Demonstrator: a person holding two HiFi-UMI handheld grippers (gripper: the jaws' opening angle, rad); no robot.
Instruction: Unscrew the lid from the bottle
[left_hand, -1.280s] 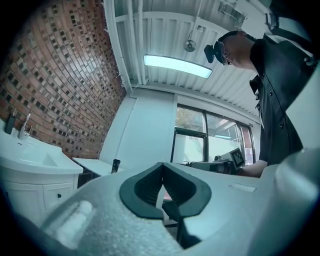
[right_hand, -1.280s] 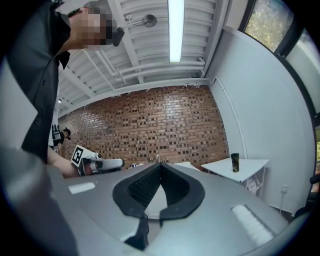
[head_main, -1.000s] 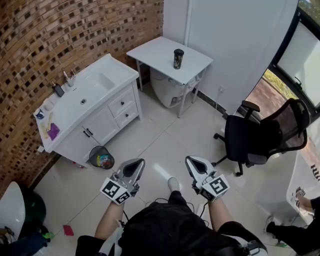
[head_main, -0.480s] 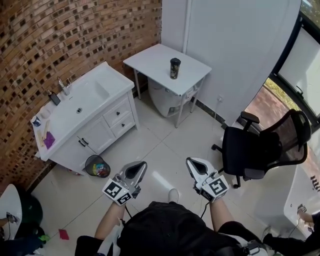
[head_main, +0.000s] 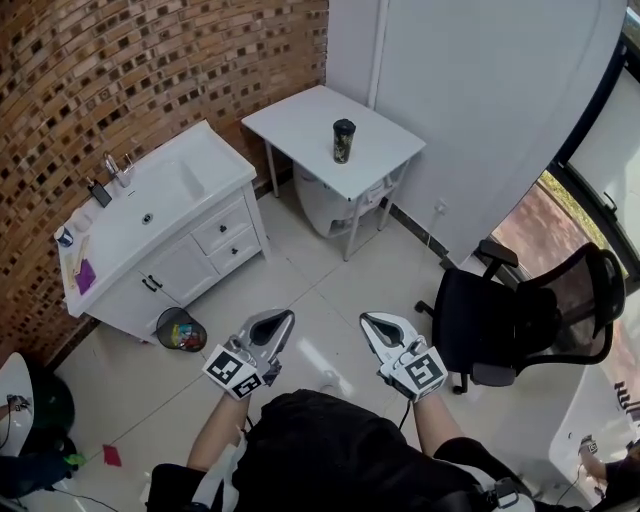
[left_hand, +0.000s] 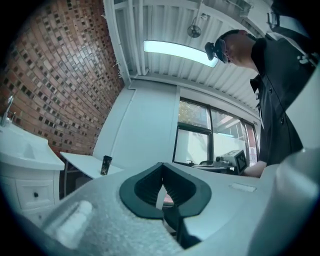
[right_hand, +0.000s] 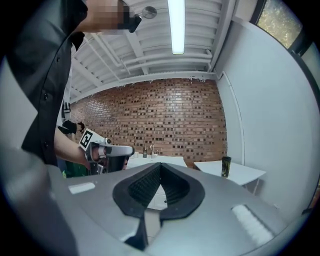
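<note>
L tongs (head_main: 272, 325) & R tongs (head_main: 380, 327) both closed on nothing, side by side above the floor (head_main: 330, 285). Bottle (head_main: 343, 142) w/ lid (head_main: 344, 124) on stands upright on the white tabletop (head_main: 300, 115) by the wall, well apart from both.

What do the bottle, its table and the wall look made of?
Bottle: dark patterned body, black lid; metal or plastic, can't tell. Table: smooth matte white top, probably laminate. Wall: rough red-brown brick, mortar joints visible.
</note>
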